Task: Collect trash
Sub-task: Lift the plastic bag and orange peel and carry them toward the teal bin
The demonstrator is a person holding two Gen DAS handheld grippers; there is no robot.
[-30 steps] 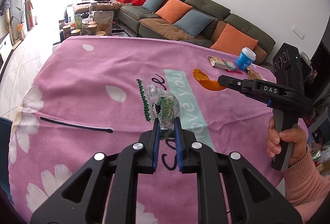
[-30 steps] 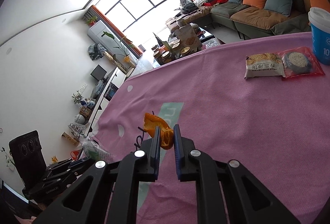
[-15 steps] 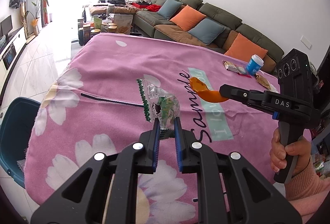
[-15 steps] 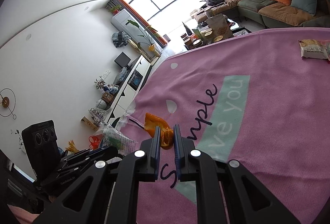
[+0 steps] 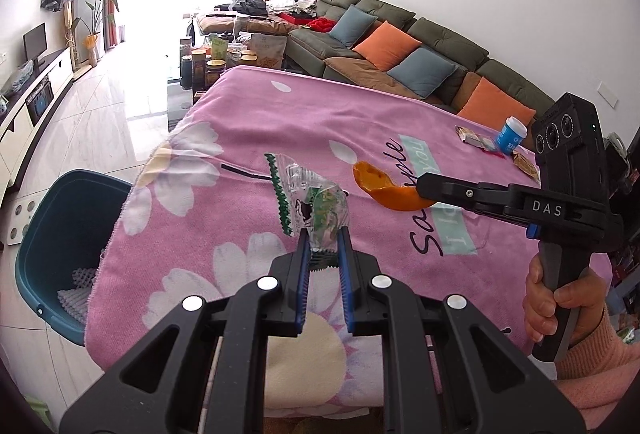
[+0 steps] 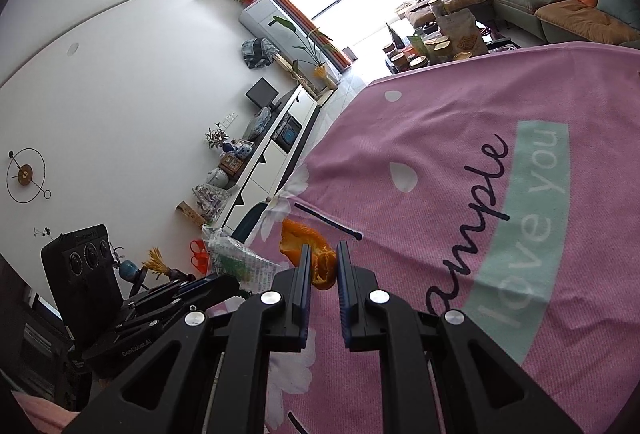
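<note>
Both loads are picked up and this looks like the carry to the blue bin (image 5: pixel 52 234), which sits on the floor at nine o'clock off the pink-clothed surface (image 5: pixel 320 122). The left gripper (image 5: pixel 323 242) has its jaws clamped on a clear snack wrapper (image 5: pixel 308 206); the right gripper (image 6: pixel 322 266) is clamped on an orange peel (image 6: pixel 308 246). Next, I judge: swing both over the bin's mouth and release.
</note>
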